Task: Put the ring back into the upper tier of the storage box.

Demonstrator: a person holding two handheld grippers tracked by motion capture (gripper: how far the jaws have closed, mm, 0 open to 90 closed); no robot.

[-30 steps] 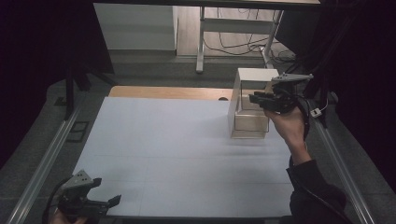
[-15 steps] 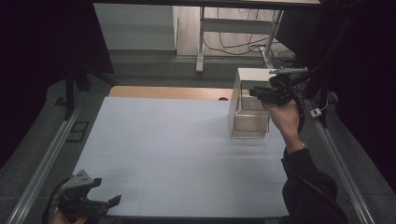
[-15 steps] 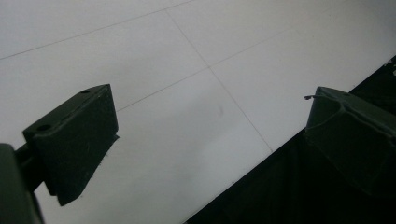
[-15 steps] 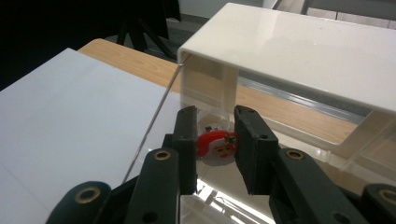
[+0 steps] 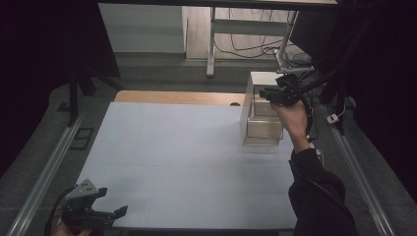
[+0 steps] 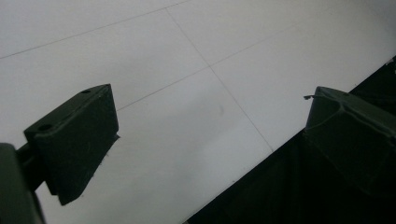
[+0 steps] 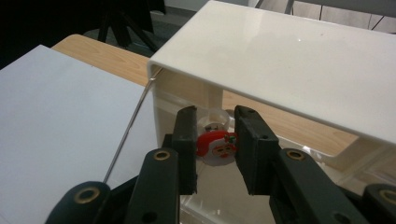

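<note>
Right gripper (image 7: 215,149) is gripping a small Santa figure (image 7: 215,145) between narrow jaws under the white shelf (image 7: 289,60); left gripper (image 5: 93,211) is hanging wide, empty.

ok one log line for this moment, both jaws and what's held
left gripper: open, nothing held, over white mat | right gripper: shut on round santa piece | place: at white drawer box

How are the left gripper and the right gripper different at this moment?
The left gripper has its jaws wide apart with nothing between them; the right gripper is closed on a small Santa ornament. The left hangs over the white table; the right is at the white shelf unit. Both are black.
</note>
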